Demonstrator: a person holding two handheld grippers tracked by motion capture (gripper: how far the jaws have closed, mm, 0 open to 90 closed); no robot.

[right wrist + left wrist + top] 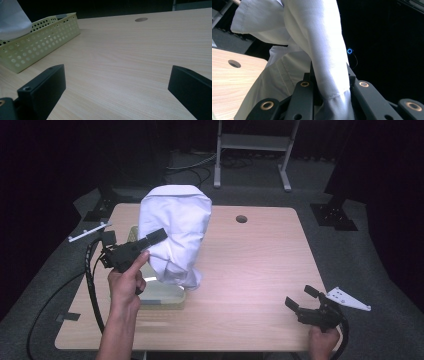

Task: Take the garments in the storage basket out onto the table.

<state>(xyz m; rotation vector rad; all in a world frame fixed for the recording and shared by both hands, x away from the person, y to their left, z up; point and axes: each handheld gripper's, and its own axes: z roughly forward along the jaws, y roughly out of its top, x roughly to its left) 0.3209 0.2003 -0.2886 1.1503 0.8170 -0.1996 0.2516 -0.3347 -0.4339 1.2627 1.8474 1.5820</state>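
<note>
Item: white cloth point(175, 232), lifted above the desk point(250, 270), hanging in a bunched mass over a pale yellow perforated basket point(162, 297). We cannot make out what kind of cloth it is; a stitched hem shows in the left gripper view point(312, 37), nothing more. Its lower folds reach down into the basket, and most of the basket is hidden behind them and behind the left hand point(125, 287), so we cannot tell what else the basket holds.

Item: left claw point(157, 236), closed on a fold of the cloth. In the left gripper view the fabric is pinched tight between the two black jaws point(332, 92).

Item: right claw point(299, 297), at the desk's near right corner, jaws wide apart and holding nothing (bare wood lies between them in the right gripper view point(116, 82)). The right hand point(322, 342) is cut off by the frame's bottom edge.

Item: basket point(37, 42), in the right gripper view: round-holed wall, white cloth point(12, 20) above its rim.

Writing: we read no labels or brands anywhere.

Item: round hole point(241, 218) in the desk's far side.
</note>
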